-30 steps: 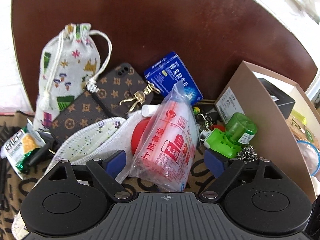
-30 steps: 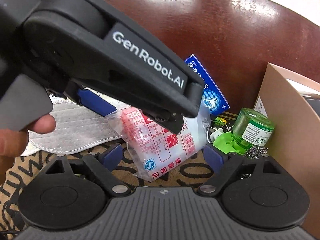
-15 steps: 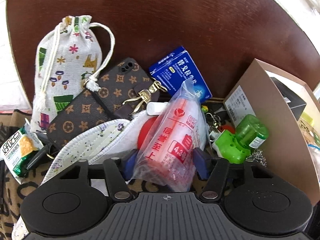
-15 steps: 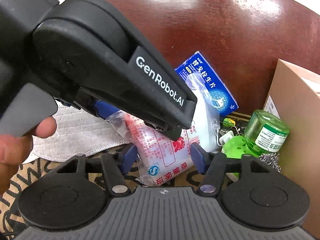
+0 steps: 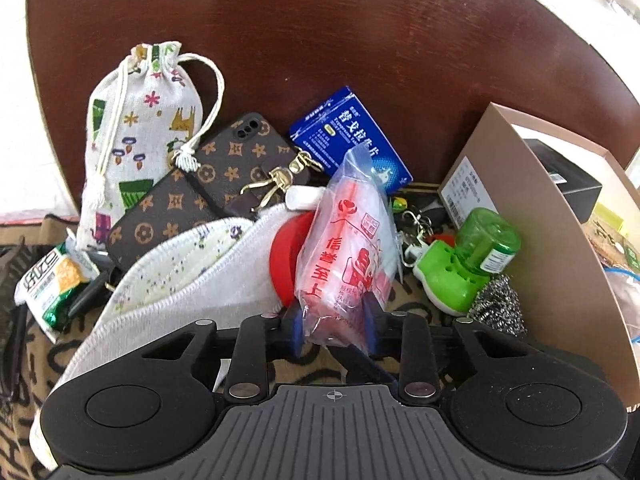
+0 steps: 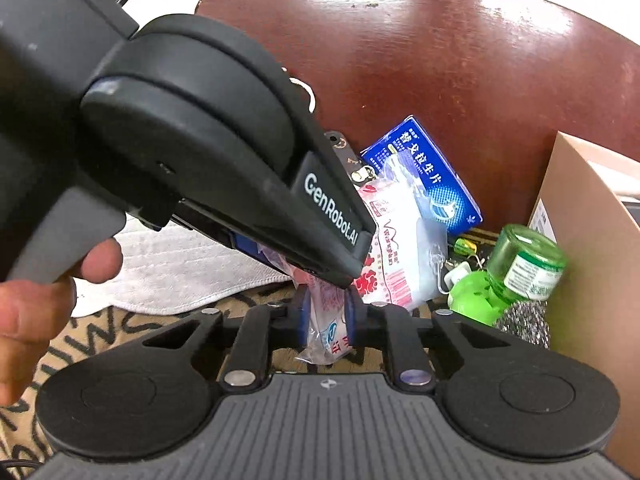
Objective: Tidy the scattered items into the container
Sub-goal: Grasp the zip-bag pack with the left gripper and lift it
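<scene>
Change: both sets of jaws, wide a second ago, had closed.
Left gripper (image 5: pixel 333 330): clenched on the plastic bag (image 5: pixel 347 248).
Right gripper (image 6: pixel 326 318): pinching the same bag's near end.
Meaning: bag secured, probably ready to lift rightward into the box (image 5: pixel 532 216).

— What are you working over?

— A dark brown wooden table (image 5: pixel 360 40), with a black-lettered tan mat (image 6: pixel 120 332) at your near edge.

— And lying on them?

— A printed drawstring pouch (image 5: pixel 136 136), a monogram phone case (image 5: pixel 208 188), a blue medicine box (image 5: pixel 348 136), a white cloth (image 5: pixel 192 280), a green bottle (image 5: pixel 472 260), a steel scourer (image 5: pixel 498 312), and the cardboard box (image 5: pixel 540 240) at your right.
</scene>
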`<state>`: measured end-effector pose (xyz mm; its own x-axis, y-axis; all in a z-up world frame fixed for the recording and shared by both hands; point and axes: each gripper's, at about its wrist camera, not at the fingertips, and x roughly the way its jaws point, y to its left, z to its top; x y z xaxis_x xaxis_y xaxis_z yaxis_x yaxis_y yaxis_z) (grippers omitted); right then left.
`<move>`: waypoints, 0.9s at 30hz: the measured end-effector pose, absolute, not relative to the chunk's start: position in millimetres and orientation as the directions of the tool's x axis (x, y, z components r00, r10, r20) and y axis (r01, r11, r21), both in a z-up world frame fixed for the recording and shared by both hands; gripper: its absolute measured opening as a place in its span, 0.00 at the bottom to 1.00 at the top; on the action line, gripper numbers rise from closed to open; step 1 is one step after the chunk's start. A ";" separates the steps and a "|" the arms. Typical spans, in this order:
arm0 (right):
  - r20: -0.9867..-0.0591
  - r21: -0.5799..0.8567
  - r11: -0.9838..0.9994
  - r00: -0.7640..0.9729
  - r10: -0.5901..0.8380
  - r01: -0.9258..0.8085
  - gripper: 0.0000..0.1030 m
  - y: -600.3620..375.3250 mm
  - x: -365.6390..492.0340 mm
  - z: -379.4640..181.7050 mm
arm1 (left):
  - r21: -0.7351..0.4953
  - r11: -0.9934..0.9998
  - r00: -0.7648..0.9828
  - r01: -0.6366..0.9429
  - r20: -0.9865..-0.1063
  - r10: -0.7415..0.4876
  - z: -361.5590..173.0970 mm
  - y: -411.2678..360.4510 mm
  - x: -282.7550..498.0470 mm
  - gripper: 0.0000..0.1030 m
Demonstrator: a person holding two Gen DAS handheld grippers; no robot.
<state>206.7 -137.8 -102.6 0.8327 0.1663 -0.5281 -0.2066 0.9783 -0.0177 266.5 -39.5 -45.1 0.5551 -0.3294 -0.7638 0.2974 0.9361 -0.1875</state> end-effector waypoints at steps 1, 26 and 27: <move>-0.529 -0.014 0.978 0.831 0.170 -0.209 0.15 -139.2 203.7 -101.7 | -0.182 0.937 0.557 0.299 -0.764 -0.326 -43.8 -40.1 263.1 0.24; -0.597 0.076 0.917 0.719 0.356 -0.391 0.10 -118.6 23.4 -66.5 | -0.297 0.926 0.541 0.235 -0.751 -0.378 -47.8 5.9 74.3 0.46; -0.605 0.078 0.910 0.706 0.369 -0.408 0.10 -117.4 19.6 -67.9 | -0.297 0.927 0.536 0.231 -0.756 -0.376 -50.3 7.4 71.9 0.66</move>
